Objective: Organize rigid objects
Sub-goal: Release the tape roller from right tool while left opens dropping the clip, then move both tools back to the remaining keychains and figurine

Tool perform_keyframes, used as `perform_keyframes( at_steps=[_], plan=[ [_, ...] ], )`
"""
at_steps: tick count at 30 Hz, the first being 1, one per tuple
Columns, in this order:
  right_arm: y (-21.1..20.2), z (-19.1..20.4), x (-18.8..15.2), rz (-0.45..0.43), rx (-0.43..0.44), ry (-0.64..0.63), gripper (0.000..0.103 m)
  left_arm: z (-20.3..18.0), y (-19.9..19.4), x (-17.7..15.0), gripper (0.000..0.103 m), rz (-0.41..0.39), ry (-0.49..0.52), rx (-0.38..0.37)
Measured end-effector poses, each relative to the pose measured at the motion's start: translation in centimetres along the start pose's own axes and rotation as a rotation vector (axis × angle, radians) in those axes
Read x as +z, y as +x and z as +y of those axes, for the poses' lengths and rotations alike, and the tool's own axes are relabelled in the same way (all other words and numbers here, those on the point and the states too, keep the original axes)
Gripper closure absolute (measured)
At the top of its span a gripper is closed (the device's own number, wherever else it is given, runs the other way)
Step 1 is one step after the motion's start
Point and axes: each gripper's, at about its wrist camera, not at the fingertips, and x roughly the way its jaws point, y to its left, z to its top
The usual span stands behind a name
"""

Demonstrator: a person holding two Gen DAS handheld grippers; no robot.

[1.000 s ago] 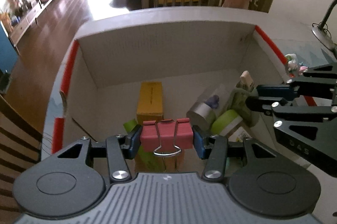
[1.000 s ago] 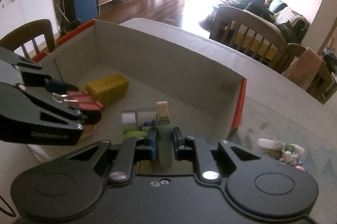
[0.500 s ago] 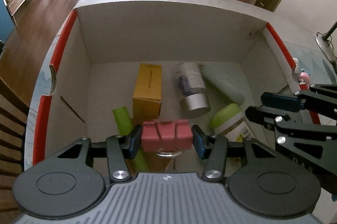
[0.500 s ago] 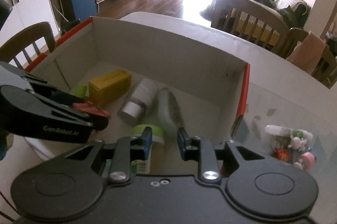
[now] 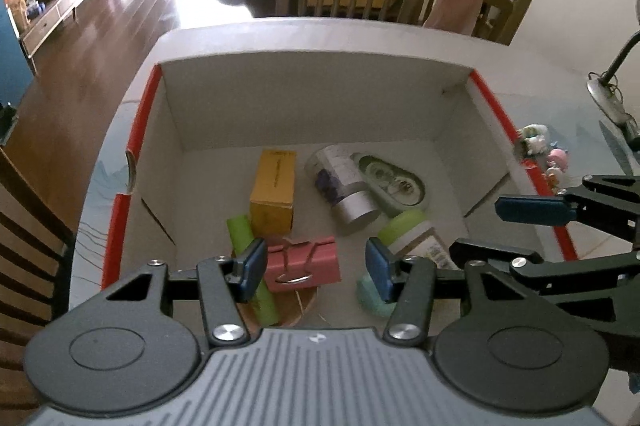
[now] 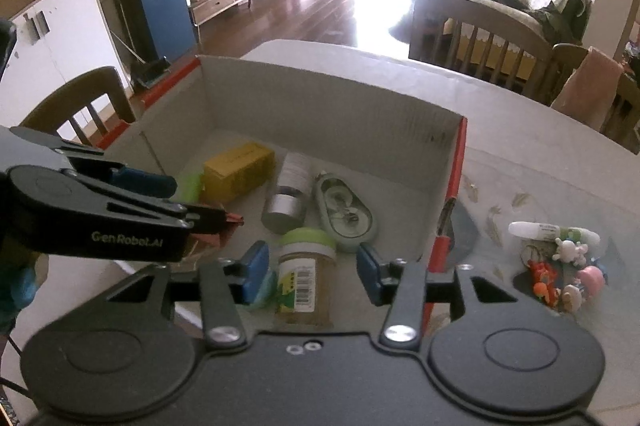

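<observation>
Both our grippers hang over the cardboard box (image 5: 168, 129). Left gripper (image 5: 316, 266) jaws have just been opening; pink binder clip (image 5: 304, 262) lies between the pads, clear of the right one. Right gripper (image 6: 310, 268) jaws have just been opening, nothing gripped; green-lid jar (image 6: 306, 266) lies below between them. Yellow box (image 5: 274, 191), silver-capped bottle (image 5: 344, 189), tape dispenser (image 5: 394, 177) crowd the floor.

I'm looking into the box (image 5: 320, 113): the carton (image 5: 274, 191) is lying toward its left wall, the tin (image 5: 344, 189) just right of it, the oval case (image 5: 390, 177) right again, the jar (image 5: 416, 238) nearer the right wall, the binder clip (image 5: 302, 262) nearest me.
</observation>
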Motion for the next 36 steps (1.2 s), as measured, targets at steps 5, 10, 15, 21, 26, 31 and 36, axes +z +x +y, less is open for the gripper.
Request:
perform_keyframes(
  at_steps=[5, 10, 15, 21, 26, 31, 36],
  plan=[
    [-1.9, -0.2, -0.2, -0.032, 0.013, 0.009, 0.048, -0.8, -2.2, 0.2, 0.050, -0.051, 0.017, 0.001],
    [-4.1, -0.6, -0.6, -0.077, 0.018, 0.012, 0.039, -1.8, -4.4, -0.1, 0.050, -0.102, 0.027, -0.001],
    [-6.2, -1.7, -1.3, -0.111, 0.033, 0.016, 0.034, -3.2, -6.0, -0.1, 0.049, -0.134, 0.013, -0.008],
    [-8.6, -3.7, -2.6, -0.146, 0.062, 0.017, 0.025, -5.9, -7.0, -0.2, 0.037, -0.159, 0.006, -0.015],
    [-10.1, -5.8, -3.9, -0.162, 0.060, 0.011, 0.016, -8.8, -6.6, -0.1, 0.036, -0.165, 0.013, -0.024],
    [-11.1, -8.7, -5.2, -0.167, 0.026, 0.020, 0.013, -12.1, -5.8, 0.3, 0.036, -0.166, 0.029, -0.043],
    [-11.8, -12.3, -6.3, -0.164, -0.003, 0.053, 0.013, -15.0, -4.7, 0.7, 0.024, -0.164, 0.032, -0.067]
  ],
)
